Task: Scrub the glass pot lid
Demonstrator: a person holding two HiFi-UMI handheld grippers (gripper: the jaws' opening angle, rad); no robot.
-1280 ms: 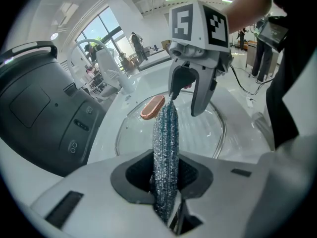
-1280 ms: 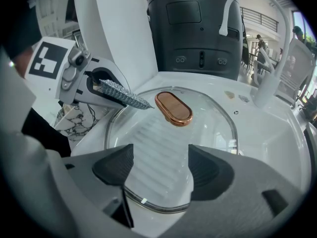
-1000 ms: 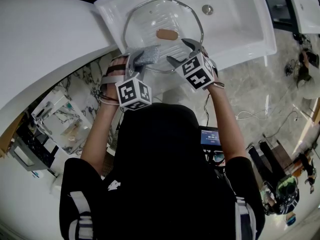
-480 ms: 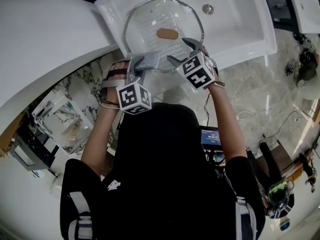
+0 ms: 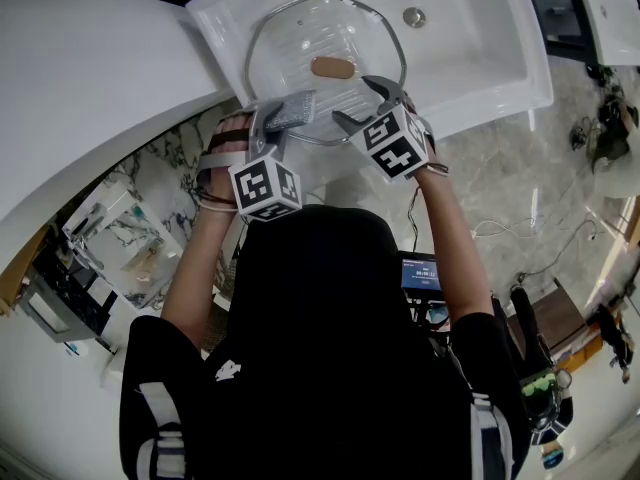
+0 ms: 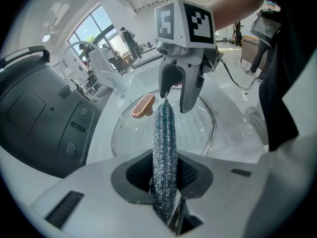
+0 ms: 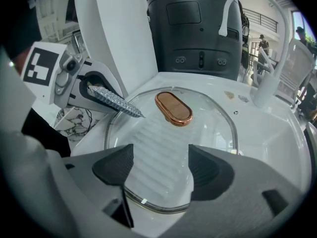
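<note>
The round glass pot lid [image 5: 300,38] with a copper-coloured handle [image 5: 331,67] lies in the white sink [image 5: 480,58]. My left gripper [image 5: 281,118] is shut on a flat steel scourer [image 5: 292,111], whose tip is at the lid's near left rim. From the left gripper view the scourer [image 6: 164,143] stands edge-on over the lid [image 6: 198,128], just short of the handle [image 6: 143,105]. My right gripper [image 5: 357,101] is open at the near right rim. In the right gripper view its jaws [image 7: 161,170] straddle the lid [image 7: 163,138] without closing, and the handle [image 7: 173,108] lies ahead.
The sink drain [image 5: 413,16] is at the far right of the basin. A white faucet [image 7: 257,19] and a dark appliance [image 7: 198,29] stand behind the sink. A white counter [image 5: 90,78] curves to the left; marble floor [image 5: 500,188] lies below.
The left gripper with the scourer dipped toward me half a second ago and is back up at the lid's near rim. The right gripper has barely moved.
</note>
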